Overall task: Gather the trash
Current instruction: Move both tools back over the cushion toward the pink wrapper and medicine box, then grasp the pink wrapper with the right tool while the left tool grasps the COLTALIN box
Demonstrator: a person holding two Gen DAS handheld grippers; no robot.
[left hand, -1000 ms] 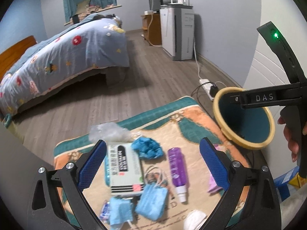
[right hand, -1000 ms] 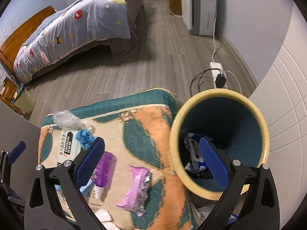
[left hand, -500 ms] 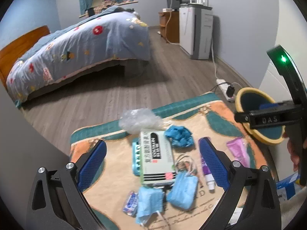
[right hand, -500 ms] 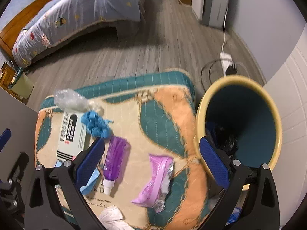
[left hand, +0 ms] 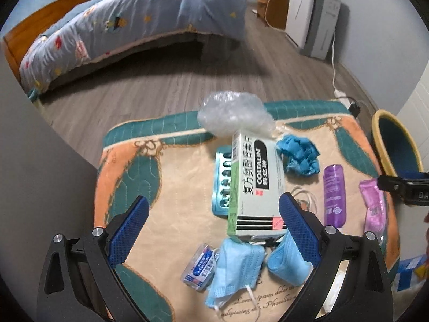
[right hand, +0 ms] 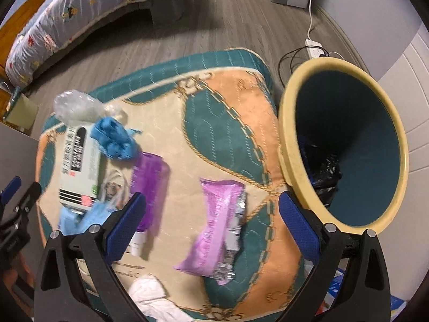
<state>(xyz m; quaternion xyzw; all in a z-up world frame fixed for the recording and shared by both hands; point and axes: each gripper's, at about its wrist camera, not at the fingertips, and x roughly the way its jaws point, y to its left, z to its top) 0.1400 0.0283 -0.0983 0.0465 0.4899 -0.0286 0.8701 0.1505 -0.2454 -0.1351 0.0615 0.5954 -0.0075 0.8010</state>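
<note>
Trash lies on a patterned mat (left hand: 161,177) (right hand: 222,123). A green-white medicine box (left hand: 256,187) (right hand: 79,161) rests on a blister pack (left hand: 221,182), with crumpled clear plastic (left hand: 233,116) (right hand: 76,104) behind it and a blue glove (left hand: 299,154) (right hand: 115,138) beside it. Blue face masks (left hand: 241,268) and a small packet (left hand: 199,267) lie nearest the open, empty left gripper (left hand: 211,230). A purple bottle (left hand: 333,190) (right hand: 150,177) and a purple wrapper (left hand: 372,204) (right hand: 217,228) lie to the right. The right gripper (right hand: 211,225) hangs open over the wrapper. A yellow-rimmed bin (right hand: 346,139) (left hand: 394,145) stands at the mat's right edge.
White tissue (right hand: 155,300) lies at the mat's near edge. A bed (left hand: 128,26) stands across the wooden floor, a white appliance (left hand: 313,13) by the far wall, and a power strip (right hand: 313,47) with cables behind the bin. A grey panel (left hand: 40,161) borders the left.
The left gripper has swung left and down toward the box and masks. The right gripper has moved left from over the bin to above the purple wrapper.
</note>
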